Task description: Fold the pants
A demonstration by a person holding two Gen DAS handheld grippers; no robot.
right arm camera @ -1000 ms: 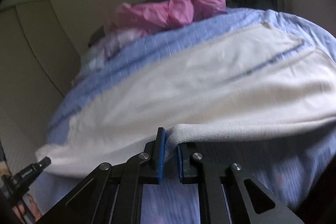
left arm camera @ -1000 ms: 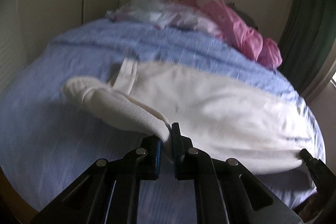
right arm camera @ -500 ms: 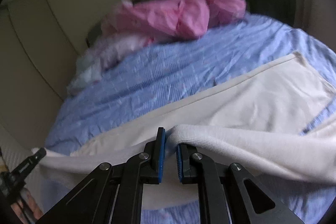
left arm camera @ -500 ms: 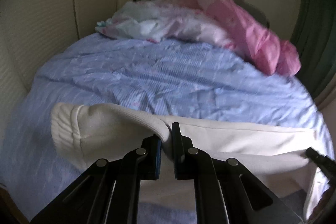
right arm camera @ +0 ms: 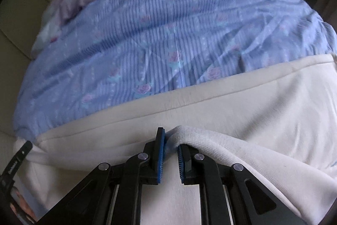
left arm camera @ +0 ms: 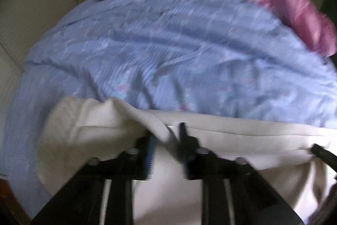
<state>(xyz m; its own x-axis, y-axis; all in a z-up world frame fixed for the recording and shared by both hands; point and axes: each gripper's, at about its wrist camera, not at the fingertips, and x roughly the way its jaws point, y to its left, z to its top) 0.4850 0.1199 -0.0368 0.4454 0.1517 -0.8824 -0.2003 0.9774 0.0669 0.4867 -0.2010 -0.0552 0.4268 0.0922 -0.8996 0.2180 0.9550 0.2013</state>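
Cream pants (right arm camera: 242,111) ribbed cuff, pinched, clearly in right claw (right arm camera: 170,146) view only.

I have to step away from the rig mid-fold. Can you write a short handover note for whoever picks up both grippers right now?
Left gripper: jaws have just been opening; the ribbed edge lies loose between them, let go.
Right gripper: shut on the ribbed edge of the pants.
Pants: cream, lying across the near side of the blue bedspread, far edge pulled over toward you.
Done: one lengthwise fold laid down.
Left: release the right side, smooth it, then probably fold end to end.
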